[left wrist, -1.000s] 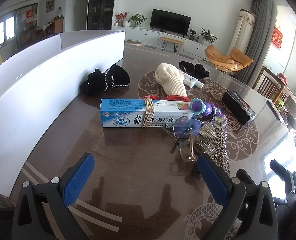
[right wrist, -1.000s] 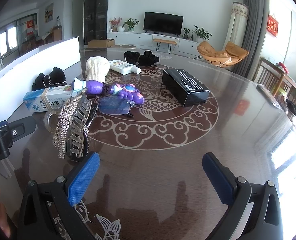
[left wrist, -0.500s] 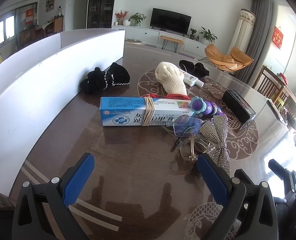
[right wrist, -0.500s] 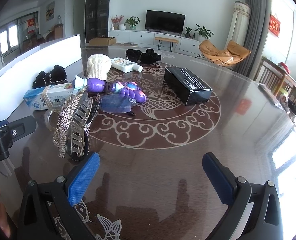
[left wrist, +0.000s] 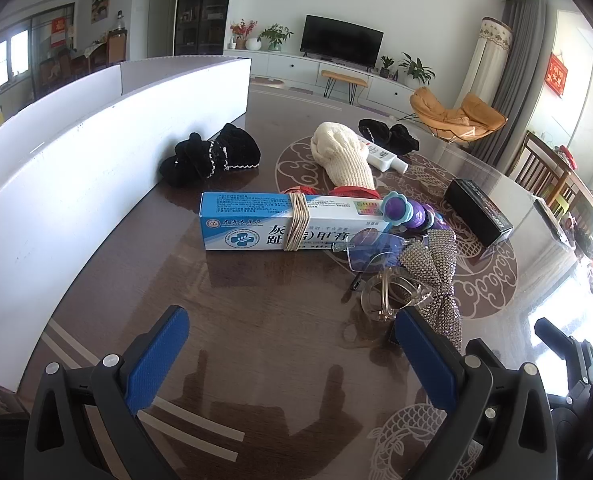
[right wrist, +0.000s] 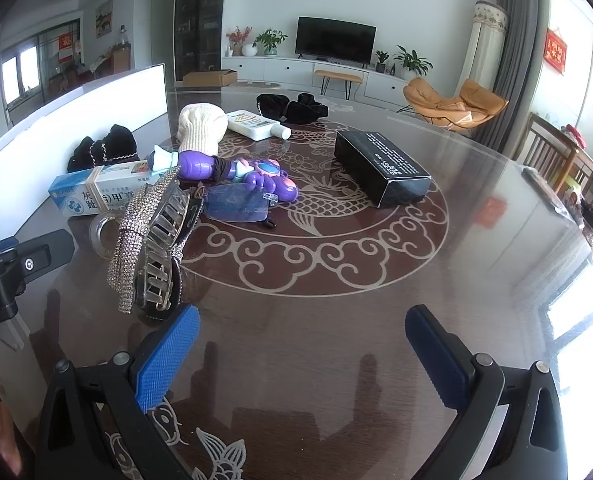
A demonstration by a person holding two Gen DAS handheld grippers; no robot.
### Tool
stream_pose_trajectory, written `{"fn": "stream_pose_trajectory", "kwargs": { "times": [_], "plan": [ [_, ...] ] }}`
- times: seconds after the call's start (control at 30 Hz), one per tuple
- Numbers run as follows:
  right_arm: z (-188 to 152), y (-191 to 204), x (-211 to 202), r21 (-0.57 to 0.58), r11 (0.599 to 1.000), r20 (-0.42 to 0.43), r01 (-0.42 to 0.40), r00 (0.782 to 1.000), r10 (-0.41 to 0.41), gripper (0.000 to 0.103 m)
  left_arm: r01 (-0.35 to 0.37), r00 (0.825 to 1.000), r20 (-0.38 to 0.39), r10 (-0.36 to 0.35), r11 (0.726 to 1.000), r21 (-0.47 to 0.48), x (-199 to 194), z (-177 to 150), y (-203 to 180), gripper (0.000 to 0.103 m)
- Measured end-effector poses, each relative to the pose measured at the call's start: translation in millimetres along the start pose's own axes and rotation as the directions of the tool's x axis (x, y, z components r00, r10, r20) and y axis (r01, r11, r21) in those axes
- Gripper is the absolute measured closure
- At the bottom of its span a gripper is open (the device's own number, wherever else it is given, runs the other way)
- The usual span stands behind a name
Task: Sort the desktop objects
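A pile of objects lies on the brown table. In the left wrist view a blue-white ointment box [left wrist: 280, 228] with a rubber band lies ahead, with glasses [left wrist: 372, 248], a rhinestone hair clip [left wrist: 436, 268] and a purple toy [left wrist: 408, 212] to its right. My left gripper [left wrist: 292, 354] is open and empty, short of the box. In the right wrist view the hair clip [right wrist: 152, 240], glasses [right wrist: 236, 204], purple toy [right wrist: 236, 172] and box [right wrist: 96, 196] lie left of centre. My right gripper [right wrist: 304, 352] is open and empty, its left finger [right wrist: 168, 352] close to the clip.
A white board [left wrist: 76, 168] stands along the left. A cream knit glove [left wrist: 344, 156], black cloth items [left wrist: 212, 156], a white tube [right wrist: 256, 124] and a black box [right wrist: 380, 164] lie farther back. Chairs [right wrist: 552, 156] stand at the right.
Both grippers have crept slightly forward toward the pile; the objects have not moved. Both stay open.
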State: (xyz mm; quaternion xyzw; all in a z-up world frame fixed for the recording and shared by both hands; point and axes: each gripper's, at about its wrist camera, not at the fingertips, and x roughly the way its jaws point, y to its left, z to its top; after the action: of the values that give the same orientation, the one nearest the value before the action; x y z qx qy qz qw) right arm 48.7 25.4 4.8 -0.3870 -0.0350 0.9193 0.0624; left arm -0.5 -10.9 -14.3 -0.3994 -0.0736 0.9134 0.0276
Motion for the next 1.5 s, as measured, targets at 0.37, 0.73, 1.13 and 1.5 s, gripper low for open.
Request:
{"fn": "stream_pose_trajectory", "kwargs": {
  "times": [0.37, 0.73, 1.13, 1.5],
  "plan": [
    [0.0, -0.4, 0.2, 0.000, 1.000, -0.001, 0.000, 1.000, 0.000, 0.000, 0.002, 1.000, 0.000, -0.002, 1.000, -0.001, 0.0, 0.4, 0.5, 0.000],
    [0.8, 2.7, 2.9, -0.008, 1.000, -0.004, 0.001, 1.000, -0.001, 0.000, 0.002, 1.000, -0.002, -0.002, 1.000, -0.007, -0.7, 1.1, 2.1, 0.000],
    [0.6, 4.6, 5.1, -0.022, 1.000, -0.024, 0.002, 1.000, -0.003, 0.000, -0.029, 0.999, -0.026, 0.028, 0.999, -0.020, 4.6, 2.3, 7.5, 0.000],
    [1.5, 6.0, 7.2, -0.032, 0.999, -0.036, 0.007, 0.999, -0.008, 0.000, -0.033, 0.999, -0.038, 0.031, 0.998, -0.049, 6.9, 1.0, 13.1, 0.000]
  ]
}}
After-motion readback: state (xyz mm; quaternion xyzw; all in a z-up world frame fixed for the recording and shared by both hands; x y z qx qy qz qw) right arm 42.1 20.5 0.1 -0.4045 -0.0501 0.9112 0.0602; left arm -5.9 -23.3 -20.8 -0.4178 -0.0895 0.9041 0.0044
